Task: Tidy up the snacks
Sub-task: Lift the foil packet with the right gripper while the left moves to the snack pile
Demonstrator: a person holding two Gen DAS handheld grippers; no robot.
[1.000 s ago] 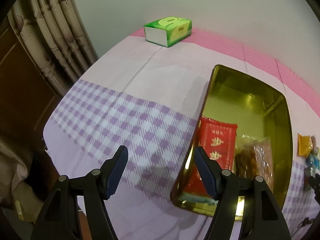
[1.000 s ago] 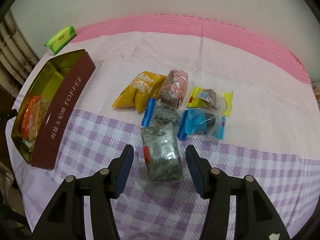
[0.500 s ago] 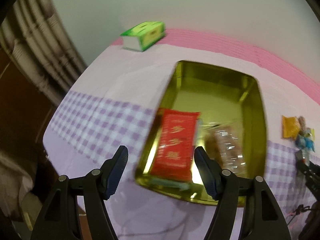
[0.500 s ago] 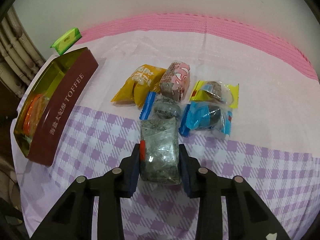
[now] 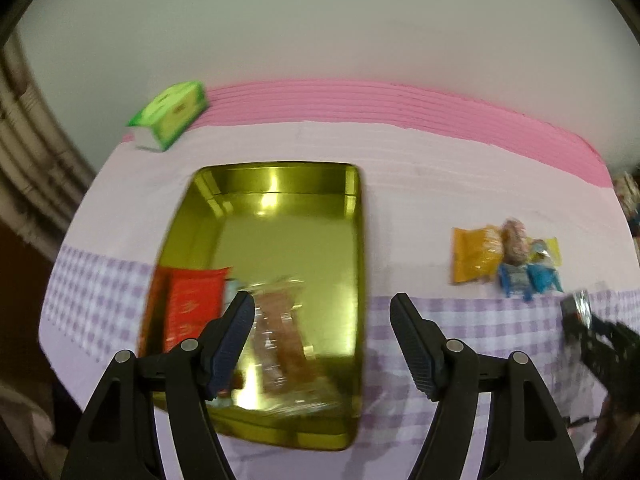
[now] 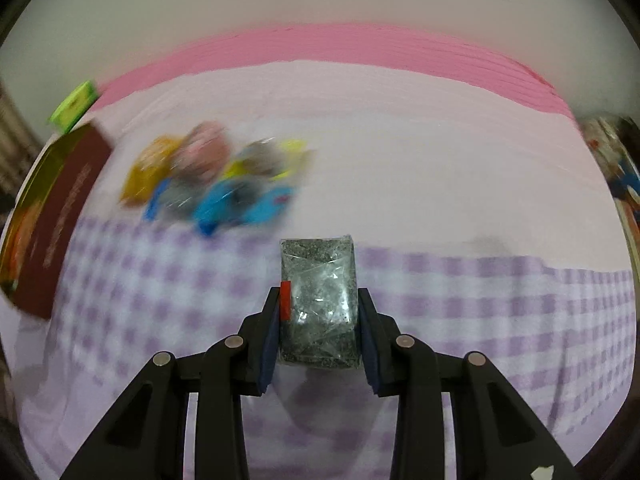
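The right claw point(image 6: 318, 326) tilts steeply down over the checked counter point(image 6: 500, 300), clamped on a grey snack packet point(image 6: 318, 300) right of the gold tin point(image 5: 280, 216) — above which the left claw point(image 5: 322, 338) hangs, jaws apart.

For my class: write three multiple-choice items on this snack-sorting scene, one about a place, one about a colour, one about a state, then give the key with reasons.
1. Where does the red packet lie?
A. inside the gold tin
B. on the green box
C. among the loose snacks

2. What colour is the band along the tablecloth's far edge?
A. blue
B. pink
C. yellow

3. What is the right gripper doing?
A. hanging open, empty
B. shut on the grey packet
C. shut on the tin's rim

Key: 1 A, it rests on the tin's floor; 2 B, pink stripe beside the wall; 3 B, both pads press the packet's sides.
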